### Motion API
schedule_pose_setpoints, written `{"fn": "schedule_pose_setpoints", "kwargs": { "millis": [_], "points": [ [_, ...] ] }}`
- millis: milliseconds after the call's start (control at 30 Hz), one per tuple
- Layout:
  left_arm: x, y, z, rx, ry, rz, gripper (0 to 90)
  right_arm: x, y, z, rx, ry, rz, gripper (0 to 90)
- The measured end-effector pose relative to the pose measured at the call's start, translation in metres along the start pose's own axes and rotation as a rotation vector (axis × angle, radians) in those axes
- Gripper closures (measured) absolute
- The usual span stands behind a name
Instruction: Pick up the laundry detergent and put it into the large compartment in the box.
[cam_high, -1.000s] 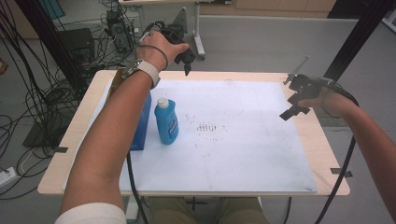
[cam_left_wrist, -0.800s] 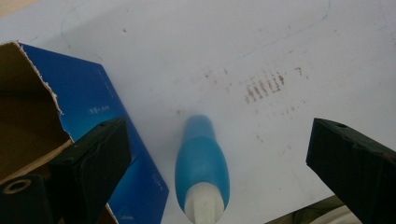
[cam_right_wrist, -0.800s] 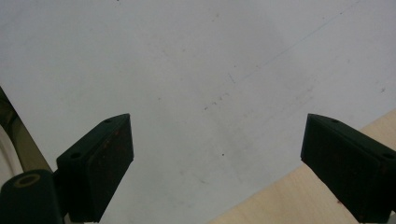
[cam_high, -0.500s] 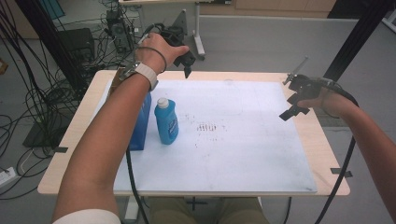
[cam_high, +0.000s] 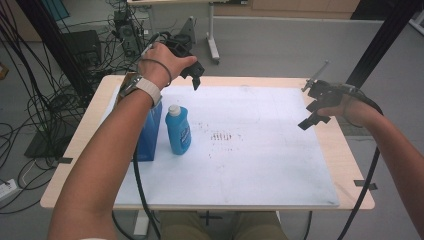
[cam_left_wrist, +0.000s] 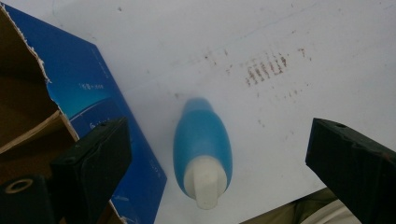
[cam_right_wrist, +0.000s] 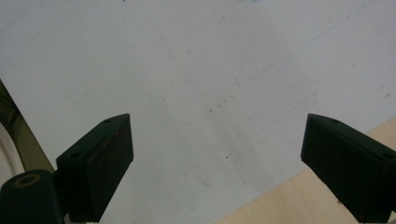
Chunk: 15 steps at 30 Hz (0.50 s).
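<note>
A blue bottle (cam_high: 178, 131) with a white cap stands upright on the white sheet (cam_high: 260, 165), just right of an open blue carton (cam_high: 149, 131). My left gripper (cam_high: 196, 75) hovers high above the table's far left edge, open. From above it looks down on the blue bottle (cam_left_wrist: 202, 149) between its wide-apart jaws, with the carton (cam_left_wrist: 88, 102) at its left. At the table's right edge my right gripper (cam_high: 312, 107) is held above the sheet (cam_right_wrist: 187, 70), open, with nothing between its jaws.
Reddish smudges (cam_high: 223, 136) mark the sheet's middle. The wooden table (cam_high: 350, 165) shows a bare rim around the sheet. Cables and equipment (cam_high: 55, 90) crowd the floor at the left, and a black pole (cam_high: 380, 45) rises at the right.
My left gripper has drifted slightly; the bottle, the carton and my right gripper have stayed where they were.
</note>
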<state>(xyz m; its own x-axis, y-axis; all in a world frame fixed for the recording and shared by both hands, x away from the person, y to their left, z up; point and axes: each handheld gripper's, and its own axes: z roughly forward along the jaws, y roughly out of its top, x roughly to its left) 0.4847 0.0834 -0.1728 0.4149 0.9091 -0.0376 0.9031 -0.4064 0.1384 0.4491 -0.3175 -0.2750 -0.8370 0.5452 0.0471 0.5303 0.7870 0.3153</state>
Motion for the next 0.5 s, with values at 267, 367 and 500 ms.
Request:
{"fn": "schedule_pose_setpoints", "kwargs": {
  "millis": [267, 367, 500],
  "points": [
    [-0.0024, -0.0036, 0.002, 0.006, 0.012, -0.012, 7.5, 0.0001, -0.0012, -0.0007, 0.0, -0.001, 0.007, 9.2],
    [-0.003, -0.0051, 0.0022, 0.004, 0.019, -0.011, 7.5, 0.0002, -0.0014, -0.0009, 0.0, -0.002, 0.005, 9.2],
    [-0.0034, -0.0083, 0.003, 0.007, 0.025, -0.01, 7.5, 0.0007, -0.0013, -0.0011, -0.001, -0.002, 0.004, 9.2]
  ]
}}
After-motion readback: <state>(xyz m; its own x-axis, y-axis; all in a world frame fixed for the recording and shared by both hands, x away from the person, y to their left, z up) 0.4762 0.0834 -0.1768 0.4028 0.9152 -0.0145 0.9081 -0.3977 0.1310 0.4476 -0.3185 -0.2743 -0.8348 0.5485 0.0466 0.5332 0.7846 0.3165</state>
